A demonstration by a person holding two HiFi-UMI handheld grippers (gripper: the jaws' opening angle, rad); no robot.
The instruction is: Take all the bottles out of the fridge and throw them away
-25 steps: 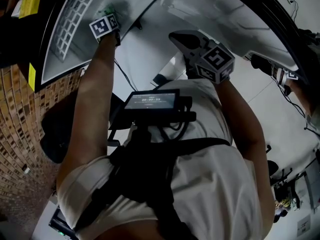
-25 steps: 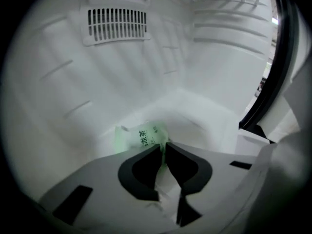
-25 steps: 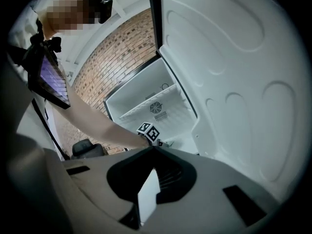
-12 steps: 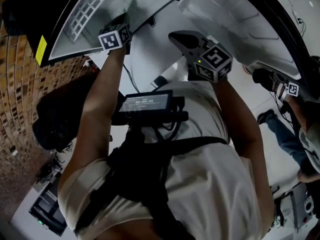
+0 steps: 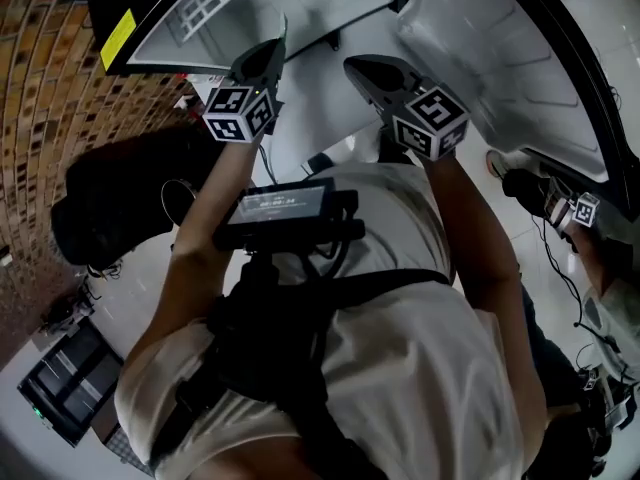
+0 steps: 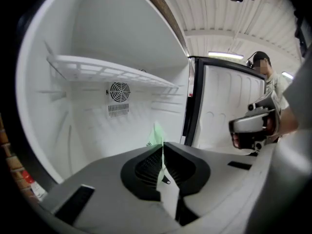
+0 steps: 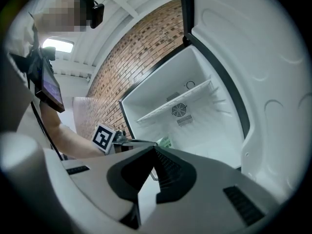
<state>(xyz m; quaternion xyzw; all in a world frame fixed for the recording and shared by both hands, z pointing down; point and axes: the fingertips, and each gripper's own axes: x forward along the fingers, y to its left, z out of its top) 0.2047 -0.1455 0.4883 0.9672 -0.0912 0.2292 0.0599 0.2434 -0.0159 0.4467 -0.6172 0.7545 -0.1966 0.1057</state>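
Left claw (image 5: 272, 53): since a second ago we have drawn it up and out of the fridge (image 5: 330, 3), and it is now at the fridge mouth. Its jaws have just been closing and now pinch a pale-green bottle (image 6: 157, 134), which shows only as a thin edge in front of the fridge cavity. Right claw (image 5: 358, 68): closed, nothing between its jaws, facing the open fridge. Wire shelf (image 6: 112, 66): high in the fridge.

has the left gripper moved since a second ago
Yes. The left gripper has pulled back out of the fridge, toward the person; its jaws have just been closing on a thin green thing.
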